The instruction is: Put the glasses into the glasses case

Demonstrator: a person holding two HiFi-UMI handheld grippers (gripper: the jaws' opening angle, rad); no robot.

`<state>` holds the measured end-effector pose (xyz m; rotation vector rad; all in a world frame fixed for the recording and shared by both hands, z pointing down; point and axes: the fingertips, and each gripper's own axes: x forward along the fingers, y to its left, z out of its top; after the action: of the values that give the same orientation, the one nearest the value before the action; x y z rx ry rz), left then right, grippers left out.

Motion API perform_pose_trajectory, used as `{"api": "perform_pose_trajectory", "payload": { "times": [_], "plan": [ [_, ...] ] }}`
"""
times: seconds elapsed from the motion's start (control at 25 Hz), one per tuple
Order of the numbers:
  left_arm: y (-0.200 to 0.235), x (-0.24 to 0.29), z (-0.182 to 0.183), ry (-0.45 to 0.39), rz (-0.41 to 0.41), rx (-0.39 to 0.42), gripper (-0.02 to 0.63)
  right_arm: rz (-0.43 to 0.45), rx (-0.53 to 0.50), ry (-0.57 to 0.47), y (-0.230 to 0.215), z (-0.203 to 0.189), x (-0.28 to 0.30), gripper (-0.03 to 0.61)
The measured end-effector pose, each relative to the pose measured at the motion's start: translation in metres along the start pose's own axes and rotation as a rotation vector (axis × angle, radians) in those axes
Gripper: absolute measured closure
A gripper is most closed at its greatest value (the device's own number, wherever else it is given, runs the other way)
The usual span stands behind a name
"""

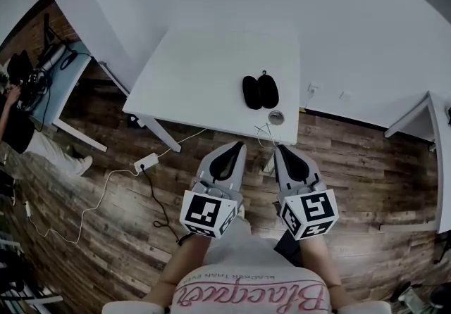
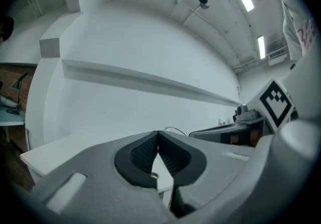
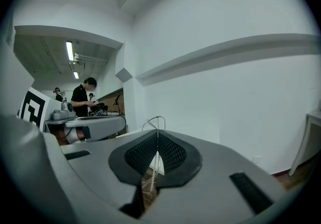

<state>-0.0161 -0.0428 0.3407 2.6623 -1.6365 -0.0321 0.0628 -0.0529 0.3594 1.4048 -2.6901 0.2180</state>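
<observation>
White table [image 1: 197,87], wood floor [image 1: 91,228]; black case [image 1: 260,91] on table; left gripper [image 1: 237,144], right gripper [image 1: 280,148] closed.

Left gripper [image 1: 235,146], right gripper [image 1: 281,150]: side by side, jaws together.

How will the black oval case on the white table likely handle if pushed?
The black oval case shows two rounded lobes side by side, perhaps hinged open, so one half may flap. It lies low and flat: rolling seems unlikely.
</observation>
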Motion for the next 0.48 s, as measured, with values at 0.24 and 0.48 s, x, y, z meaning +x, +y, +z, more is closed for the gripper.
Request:
{"api": "perform_pose_trajectory", "payload": {
  "times": [0.24, 0.48],
  "plan": [
    [0.046, 0.042, -0.005, 0.014, -0.034, -0.015, 0.609, -0.038, -0.005, 0.022, -0.014, 0.004, 0.057, 0.565],
    [0.079, 0.067, -0.016, 0.05, -0.065, -0.035, 0.607, -0.06, -0.028, 0.054, -0.017, 0.004, 0.098, 0.565]
  ]
}}
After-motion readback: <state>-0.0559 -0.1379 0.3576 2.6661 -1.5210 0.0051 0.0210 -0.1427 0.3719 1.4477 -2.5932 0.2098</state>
